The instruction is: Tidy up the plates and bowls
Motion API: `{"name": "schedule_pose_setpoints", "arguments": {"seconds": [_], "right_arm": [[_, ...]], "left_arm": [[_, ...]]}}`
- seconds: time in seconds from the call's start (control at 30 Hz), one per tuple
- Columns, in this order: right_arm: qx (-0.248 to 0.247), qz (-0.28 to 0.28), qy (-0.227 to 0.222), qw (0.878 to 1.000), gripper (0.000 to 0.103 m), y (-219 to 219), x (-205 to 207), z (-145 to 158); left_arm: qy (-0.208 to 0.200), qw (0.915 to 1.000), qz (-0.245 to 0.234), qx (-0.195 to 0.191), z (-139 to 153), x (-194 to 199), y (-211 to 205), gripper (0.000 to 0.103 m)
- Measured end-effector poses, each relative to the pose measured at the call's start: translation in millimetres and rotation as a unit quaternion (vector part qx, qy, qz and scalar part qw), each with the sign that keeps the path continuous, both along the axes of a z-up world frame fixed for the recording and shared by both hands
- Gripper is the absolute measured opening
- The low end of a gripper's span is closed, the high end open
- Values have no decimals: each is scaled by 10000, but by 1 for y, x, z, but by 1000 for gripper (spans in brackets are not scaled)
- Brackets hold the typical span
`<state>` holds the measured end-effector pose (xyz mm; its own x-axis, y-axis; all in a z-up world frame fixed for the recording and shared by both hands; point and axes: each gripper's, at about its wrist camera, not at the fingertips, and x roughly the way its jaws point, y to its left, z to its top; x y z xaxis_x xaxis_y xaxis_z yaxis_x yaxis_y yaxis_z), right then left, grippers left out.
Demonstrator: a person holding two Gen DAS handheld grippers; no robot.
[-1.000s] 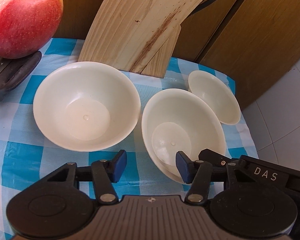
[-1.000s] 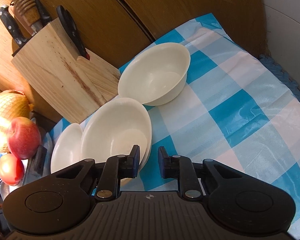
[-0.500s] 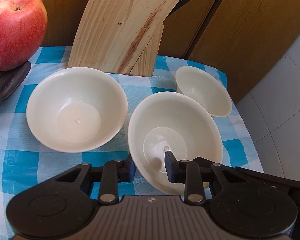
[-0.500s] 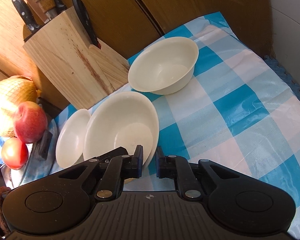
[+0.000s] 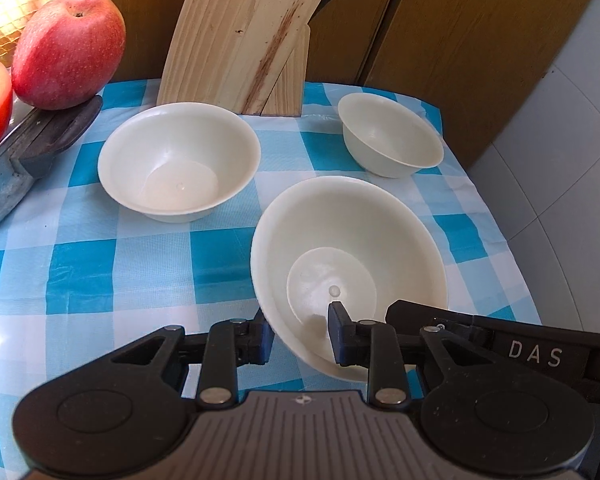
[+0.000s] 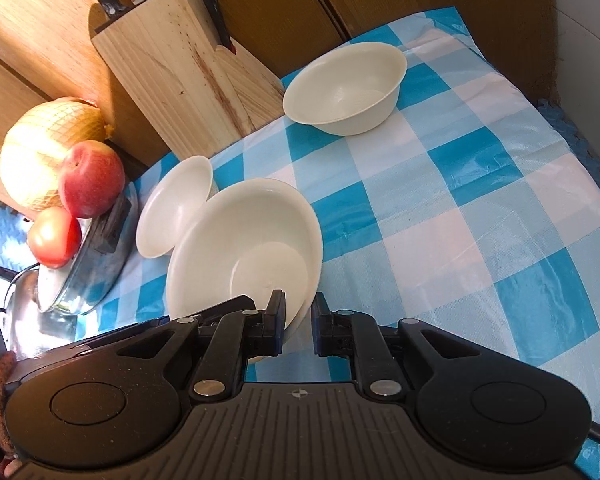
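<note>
A large cream bowl (image 5: pixel 352 240) (image 6: pixel 240 248) hangs tilted over the blue-checked tablecloth (image 5: pixel 120 264). My left gripper (image 5: pixel 300 336) is shut on its near rim, one finger outside and one inside. My right gripper (image 6: pixel 298 320) is shut on the same bowl's rim from the other side. Its black body marked DAS shows at the lower right of the left wrist view. A medium cream bowl (image 5: pixel 180 168) (image 6: pixel 176 208) stands to the left near the pot. A smaller cream bowl (image 5: pixel 392 136) (image 6: pixel 344 88) stands at the back right.
A wooden knife block (image 5: pixel 252 32) (image 6: pixel 180 72) stands against the wooden cabinet behind the bowls. On the left, a red apple (image 5: pixel 68 52) (image 6: pixel 90 178) rests on a metal pot lid (image 6: pixel 88 256) beside a netted melon (image 6: pixel 48 152). The table's right edge drops to tiled floor (image 5: pixel 560 160).
My left gripper has closed from open onto the large bowl's rim. Both grippers have pulled back and up with the bowl, away from the other two bowls.
</note>
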<state>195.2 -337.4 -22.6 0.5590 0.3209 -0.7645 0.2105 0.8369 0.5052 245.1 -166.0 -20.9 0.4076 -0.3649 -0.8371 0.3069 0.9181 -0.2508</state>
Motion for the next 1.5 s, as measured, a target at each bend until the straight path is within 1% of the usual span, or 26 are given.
{"name": "schedule_pose_setpoints", "arguments": {"seconds": [0.13,0.17,0.23,0.3,0.4,0.47,0.5,0.63,0.7,0.73,0.83,0.87,0.93,1.0,1.07,1.13,1.2,1.27,1.33,1.5], "right_arm": [[-23,124,40,9999,19,4,-7,1],[-9,198,66,9998,22,5,-8,1],[25,262,92,9996,23,8,-10,0],[-37,337,104,9994,31,11,-11,1],[-206,325,56,9992,36,11,-14,3],[-132,303,17,9995,41,7,-17,5],[-131,289,-15,9995,41,3,-17,6],[-100,13,-197,9998,41,-7,-17,14],[-60,-91,-291,9995,42,-9,-13,19],[0,-121,-355,9993,44,-9,-12,22],[55,-243,-537,9982,45,-5,-7,29],[30,-264,-577,9980,45,-3,-6,30],[17,-327,-610,9976,45,2,-2,29],[85,-362,-631,9973,45,7,4,26],[74,-319,-623,9975,45,14,12,23],[-67,-247,-604,9978,45,21,21,21],[-223,-210,-593,9978,45,26,31,21],[-222,-280,-618,9974,45,27,39,21],[-185,-338,-675,9970,45,29,50,21],[-351,-178,-607,9974,45,46,73,12]], "left_arm": [[96,9999,33,29,1,-11,5,22],[113,9999,42,57,1,-13,6,22],[172,9998,86,56,0,-15,10,22],[215,9997,135,47,-1,-16,13,22],[115,9995,259,149,2,-19,17,22],[43,9992,369,122,8,-20,22,23],[17,9991,424,96,10,-21,25,23],[-119,9972,733,16,22,-27,40,24],[-191,9954,935,113,27,-30,46,24],[-250,9944,1019,152,30,-30,47,24],[-495,9924,1110,213,36,-27,48,25],[-566,9919,1126,181,37,-24,50,25],[-569,9912,1197,29,33,-17,54,27],[-411,9885,1437,-218,26,-6,64,28],[-280,9866,1560,-395,21,5,71,28],[-298,9866,1575,-317,19,14,71,28],[-492,9860,1579,-227,21,19,70,30],[-538,9846,1654,-193,20,27,71,32],[-502,9846,1665,-191,18,35,70,32],[-661,9838,1661,92,15,47,60,33]]}}
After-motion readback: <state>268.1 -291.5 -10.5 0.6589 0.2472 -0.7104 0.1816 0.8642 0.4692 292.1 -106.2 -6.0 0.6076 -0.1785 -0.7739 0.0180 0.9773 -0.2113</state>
